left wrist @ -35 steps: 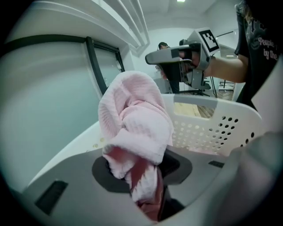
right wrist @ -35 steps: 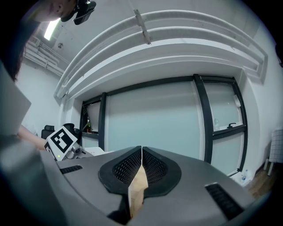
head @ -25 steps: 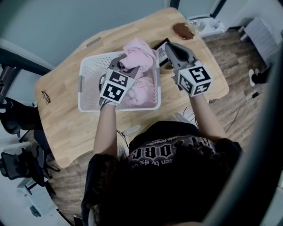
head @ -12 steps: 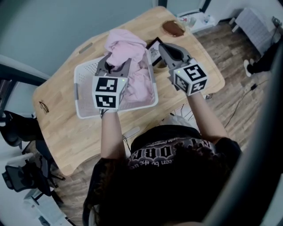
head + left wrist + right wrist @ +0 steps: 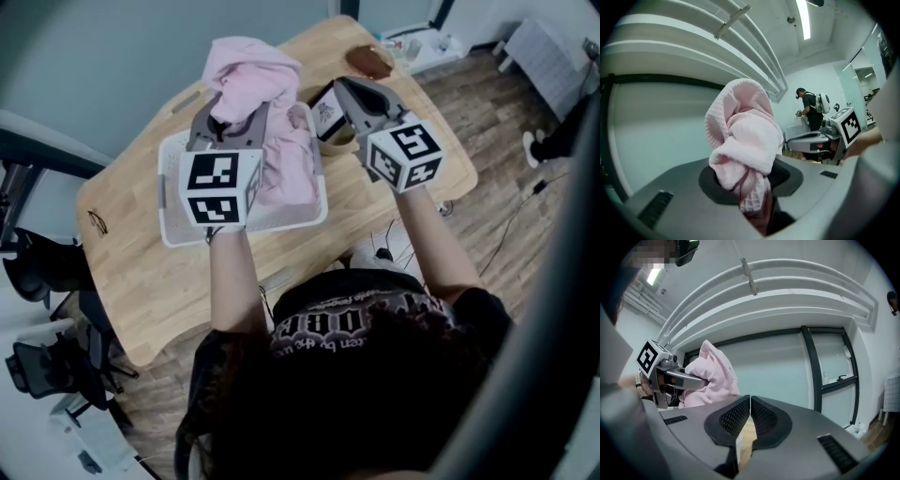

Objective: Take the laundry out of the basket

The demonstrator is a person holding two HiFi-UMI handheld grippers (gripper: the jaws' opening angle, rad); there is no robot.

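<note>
One pink cloth (image 5: 251,67) is clamped in the left gripper's (image 5: 231,120) jaws. It bunches above them, and its tail hangs down into the white basket (image 5: 178,223). The right gripper (image 5: 345,89), jaws together and empty, hovers just right of the basket, beside that tail.

The wooden table (image 5: 131,281) carries a white basket (image 5: 169,202) at its middle, a brown object (image 5: 367,62) (too small to identify) at its far corner, and a dark loop (image 5: 97,219) by its left edge.
</note>
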